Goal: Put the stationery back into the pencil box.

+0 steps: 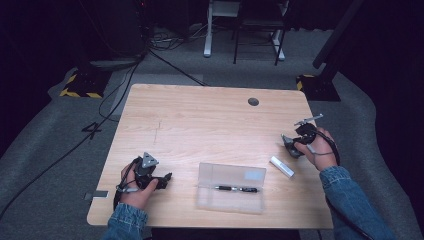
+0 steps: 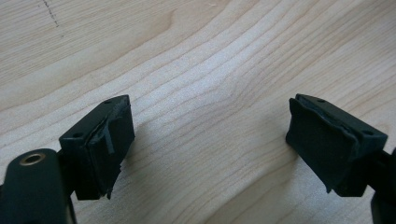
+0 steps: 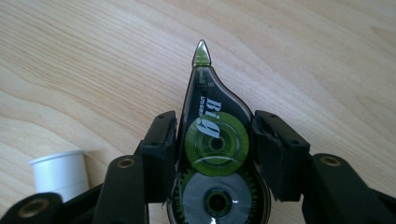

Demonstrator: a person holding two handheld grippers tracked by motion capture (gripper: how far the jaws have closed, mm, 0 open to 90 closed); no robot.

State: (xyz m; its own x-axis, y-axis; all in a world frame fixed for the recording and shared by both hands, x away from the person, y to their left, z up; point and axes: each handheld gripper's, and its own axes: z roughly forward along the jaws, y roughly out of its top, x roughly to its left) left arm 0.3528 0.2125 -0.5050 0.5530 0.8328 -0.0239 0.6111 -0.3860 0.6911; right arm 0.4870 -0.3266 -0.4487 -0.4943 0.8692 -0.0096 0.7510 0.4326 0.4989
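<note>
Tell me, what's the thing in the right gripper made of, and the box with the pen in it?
The correction tape dispenser looks like smooth, shiny, see-through dark plastic: its green wheel and toothed grey wheel show through the shell. The right gripper is shut on it. The box seems clear, slightly frosted plastic, since the pen and the wooden-looking table show through it.

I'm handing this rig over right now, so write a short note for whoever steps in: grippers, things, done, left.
Right gripper: shut on the correction tape dispenser, tip pointing away, near the table's right edge.
Left gripper: open, empty, over bare wood.
Clear pencil case: front centre, lid open, pen inside. White tube lies beside it.
Done: dispenser gripped.
Left: probably dispenser and tube into the case.
</note>
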